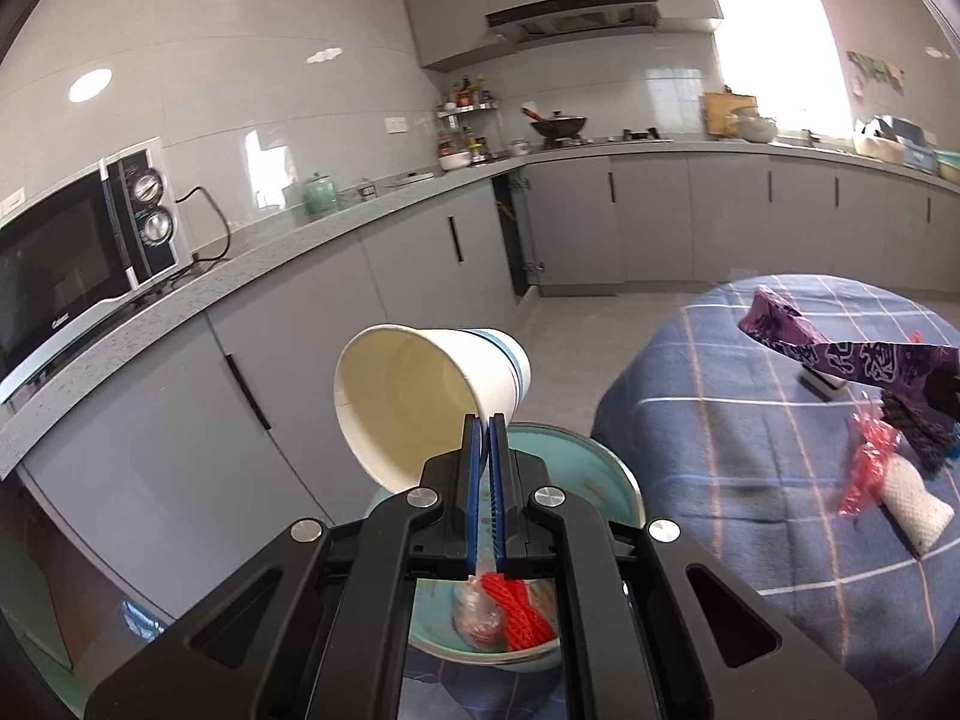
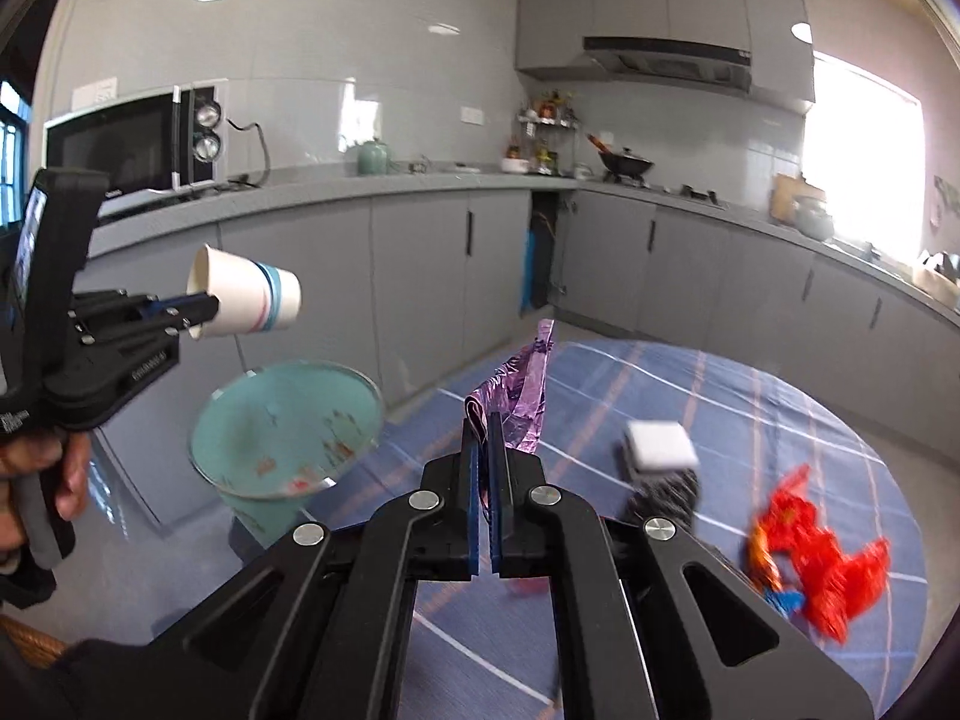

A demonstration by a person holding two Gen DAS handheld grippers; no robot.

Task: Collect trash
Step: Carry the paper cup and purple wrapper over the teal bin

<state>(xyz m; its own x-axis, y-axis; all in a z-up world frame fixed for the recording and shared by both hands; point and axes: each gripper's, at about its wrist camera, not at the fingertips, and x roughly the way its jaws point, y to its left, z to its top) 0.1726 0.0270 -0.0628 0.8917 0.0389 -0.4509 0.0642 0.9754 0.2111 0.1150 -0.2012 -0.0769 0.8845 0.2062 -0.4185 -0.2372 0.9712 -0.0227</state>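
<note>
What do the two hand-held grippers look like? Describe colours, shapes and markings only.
Both the left gripper and the right gripper are matte black plastic scissor-linkage frames with round silver rivets and triangular cut-outs. Their narrow fingers carry ribbed blue pads. In the right wrist view the left gripper shows small white lettering, too blurred to read.

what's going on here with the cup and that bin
A person is clearing trash off a table with two handheld grippers. The left gripper is shut on the rim of a paper cup, held tipped above the teal bin, which already holds red trash. The right gripper is shut on a purple wrapper. A red wrapper lies on the table.
</note>
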